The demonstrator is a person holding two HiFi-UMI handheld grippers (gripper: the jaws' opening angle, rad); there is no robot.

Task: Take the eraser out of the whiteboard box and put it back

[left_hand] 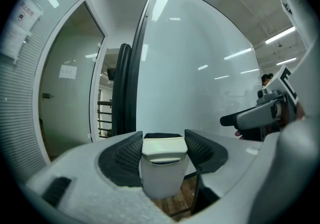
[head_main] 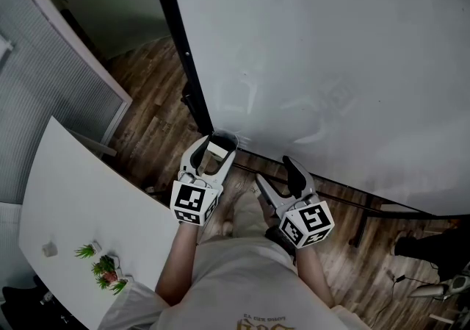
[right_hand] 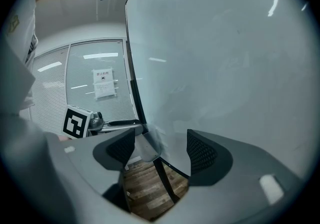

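My left gripper (head_main: 218, 143) is shut on a white eraser (head_main: 217, 151), held at the lower left corner of the big whiteboard (head_main: 330, 64). In the left gripper view both ribbed pads press on the sides of the eraser (left_hand: 161, 160). A pale translucent box (right_hand: 146, 147) hangs at that corner of the board; I cannot tell whether the eraser is inside it. To the right of it, my right gripper (head_main: 273, 172) stands open in front of the board's bottom edge, with nothing between its pads (right_hand: 200, 152).
The whiteboard's black frame post (head_main: 176, 34) and its floor stand (head_main: 367, 207) run over the wood floor (head_main: 147, 93). A white table (head_main: 66, 211) with a small plant (head_main: 103, 270) is at the left, below a blinded glass partition (head_main: 44, 101).
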